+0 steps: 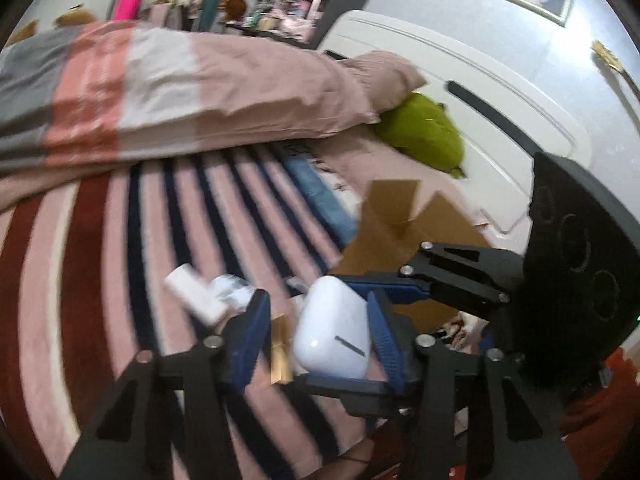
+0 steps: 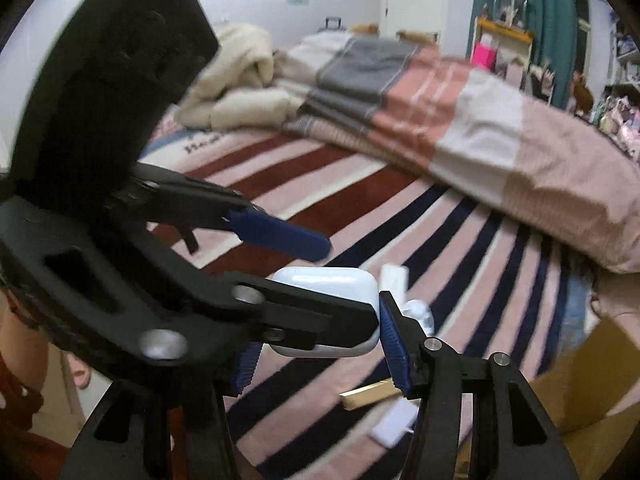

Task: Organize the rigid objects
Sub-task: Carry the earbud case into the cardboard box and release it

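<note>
Earbud case (image 1: 336, 328): light, rigid, glossy, likely slippery. Right claw (image 2: 320, 354) clamps its opposite sides. Left claw (image 1: 318, 334) stands narrow, one pad clear.

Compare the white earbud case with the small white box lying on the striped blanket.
Shape: the earbud case is rounded and glossy; the white box is long with squared ends. Place: the case sits between the blue pads of the right gripper; the box lies loose on the striped blanket. Marking: the case shows a dark slit; the box looks plain, though blurred. Both are white and small.
</note>
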Motion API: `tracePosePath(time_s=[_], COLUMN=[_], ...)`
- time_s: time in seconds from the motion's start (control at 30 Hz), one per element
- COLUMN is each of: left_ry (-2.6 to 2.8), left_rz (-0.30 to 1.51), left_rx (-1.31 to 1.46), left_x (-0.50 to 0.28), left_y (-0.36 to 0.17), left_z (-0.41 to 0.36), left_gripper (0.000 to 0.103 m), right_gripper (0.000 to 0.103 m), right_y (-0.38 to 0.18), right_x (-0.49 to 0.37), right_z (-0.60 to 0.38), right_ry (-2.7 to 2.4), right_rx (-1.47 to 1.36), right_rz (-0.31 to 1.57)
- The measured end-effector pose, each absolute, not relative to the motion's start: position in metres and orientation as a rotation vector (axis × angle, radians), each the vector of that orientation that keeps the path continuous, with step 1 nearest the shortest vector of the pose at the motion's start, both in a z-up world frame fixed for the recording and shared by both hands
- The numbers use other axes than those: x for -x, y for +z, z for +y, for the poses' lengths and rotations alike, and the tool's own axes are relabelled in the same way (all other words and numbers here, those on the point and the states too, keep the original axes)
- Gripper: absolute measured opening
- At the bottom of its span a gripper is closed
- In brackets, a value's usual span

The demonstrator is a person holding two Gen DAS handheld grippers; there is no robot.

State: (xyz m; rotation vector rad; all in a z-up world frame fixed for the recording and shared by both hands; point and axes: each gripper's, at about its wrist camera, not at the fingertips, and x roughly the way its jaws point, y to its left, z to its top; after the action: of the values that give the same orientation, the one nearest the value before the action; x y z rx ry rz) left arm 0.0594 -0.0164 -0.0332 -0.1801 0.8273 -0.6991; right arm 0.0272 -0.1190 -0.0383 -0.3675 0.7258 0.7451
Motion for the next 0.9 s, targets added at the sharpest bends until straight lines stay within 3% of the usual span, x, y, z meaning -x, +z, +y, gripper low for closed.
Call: tracePosePath(time_s=[0.07,0.37,0.7,0.73,0.77,0.83,0.87,0.9], left_ry=[-0.748,-0.879,-0.917,-0.902,-0.887,-0.874,-0.872,-0.871], left_rz=[0.815,0.860,1.095,1.098,1.096,1.070,1.049,1.039], left_rx=[0.156,0.068,-0.035,-0.052,-0.064,-0.058,-0.052,-0.049], left_x=[-0.063,-0.091,-0.121,-0.120,-0.119,-0.117,-0.114,-0.113], left_y=[-0.021,-0.002,-0.036,-0.036,-0.036,-0.030,-0.024,-0.022], left_z=[-0.041,-0.149,-0.236,-0.238,-0.239,-0.233,-0.228,-0.224], left_gripper=[0.032,0.032,0.033,0.036,0.048,0.064,0.065,0.065], right_gripper=[0.049,0.049,0.049,0.049,0.049,0.060,0.069,0.069], right_y=[-0.029,-0.004,-0.031,-0.036,-0.041,-0.045,-0.044,-0.043], right_x=[-0.027,-0.040,-0.077,-0.078,-0.081,-0.083,-0.082,-0.081], right_z=[-0.133,-0.226,-0.296,-0.299,-0.303,-0.307,-0.309,-0.309], right_ry=[0.726,0.580,0.438,0.426,0.403,0.380,0.370,0.365], right_rx=[0.352,0.309,0.264,0.252,0.248,0.238,0.236,0.237], right_rz=[0.716,0.697,1.002,1.018,1.047,1.062,1.052,1.043])
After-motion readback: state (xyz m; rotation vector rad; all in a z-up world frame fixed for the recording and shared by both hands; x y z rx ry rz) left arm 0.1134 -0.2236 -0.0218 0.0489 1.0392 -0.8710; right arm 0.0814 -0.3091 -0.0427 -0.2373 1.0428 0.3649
